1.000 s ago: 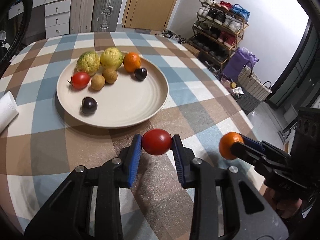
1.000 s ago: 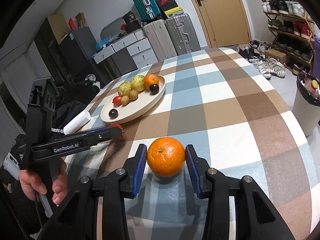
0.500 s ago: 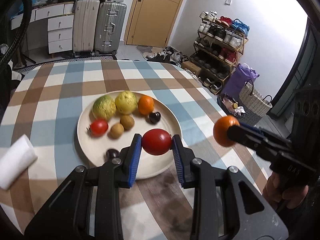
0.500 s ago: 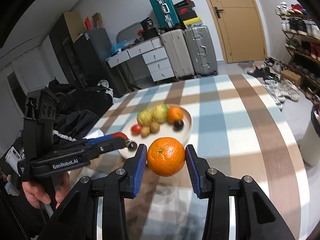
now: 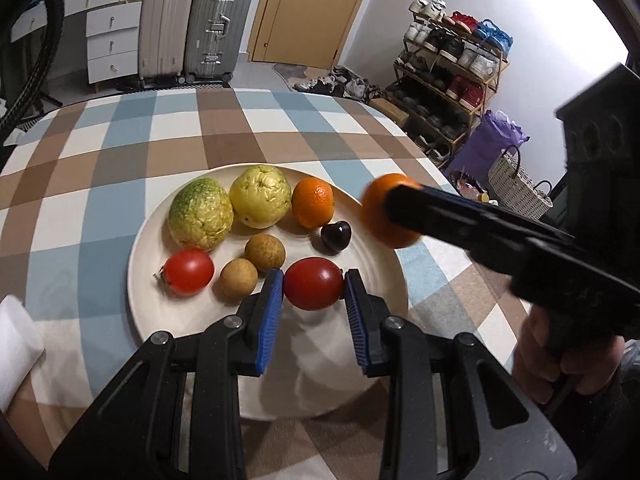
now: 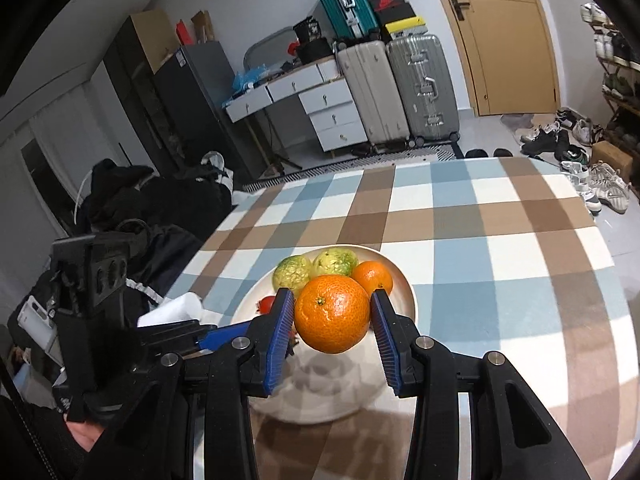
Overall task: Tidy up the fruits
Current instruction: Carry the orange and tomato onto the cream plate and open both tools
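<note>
Fingers of the left gripper (image 5: 314, 286) clamp a tomato (image 5: 313, 283) over the plate (image 5: 384, 264), right gripper (image 6: 331, 314) an orange (image 6: 332, 313).

A round cream ceramic plate (image 5: 144, 240) on the checked tablecloth carries two bumpy green-yellow guavas (image 5: 200, 213), a small orange mandarin (image 5: 313, 202), two tan longans (image 5: 265, 253), a dark cherry (image 5: 335, 237) and a red tomato (image 5: 188, 272). A glossy red tomato (image 5: 313, 284) is held over the plate's near side between blue pads. A larger orange mandarin (image 6: 333, 313) is held above the plate's right edge.
</note>
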The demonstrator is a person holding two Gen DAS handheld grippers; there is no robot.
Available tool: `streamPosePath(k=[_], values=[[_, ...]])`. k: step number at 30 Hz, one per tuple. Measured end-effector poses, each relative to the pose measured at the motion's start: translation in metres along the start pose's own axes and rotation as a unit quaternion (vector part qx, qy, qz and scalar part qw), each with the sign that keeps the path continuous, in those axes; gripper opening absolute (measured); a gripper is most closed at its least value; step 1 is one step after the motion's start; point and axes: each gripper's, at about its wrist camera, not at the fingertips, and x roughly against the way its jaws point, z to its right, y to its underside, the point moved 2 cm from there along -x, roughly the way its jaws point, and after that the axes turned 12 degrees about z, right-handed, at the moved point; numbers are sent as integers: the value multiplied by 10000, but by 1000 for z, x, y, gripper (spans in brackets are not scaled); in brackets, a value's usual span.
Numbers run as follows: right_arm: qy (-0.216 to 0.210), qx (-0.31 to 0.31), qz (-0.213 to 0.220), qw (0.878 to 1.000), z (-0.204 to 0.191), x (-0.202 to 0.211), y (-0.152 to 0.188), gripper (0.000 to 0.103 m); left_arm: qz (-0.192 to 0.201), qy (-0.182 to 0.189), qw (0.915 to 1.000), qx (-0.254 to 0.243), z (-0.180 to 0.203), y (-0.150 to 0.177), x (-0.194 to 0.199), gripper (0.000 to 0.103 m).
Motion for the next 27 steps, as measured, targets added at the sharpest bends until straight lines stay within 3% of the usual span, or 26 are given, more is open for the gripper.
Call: streamPosePath(k=[8, 23, 27], values=[[-87, -100, -354, 9993, 10, -45, 6, 41, -103, 40, 9999, -7, -5, 1, -23, 29], [-56, -174, -511, 9985, 16, -69, 12, 42, -158, -46, 9999, 33, -15, 2, -28, 29], [-49, -181, -357, 9992, 14, -63, 9, 52, -75, -107, 9999, 28, -16, 0, -21, 29]])
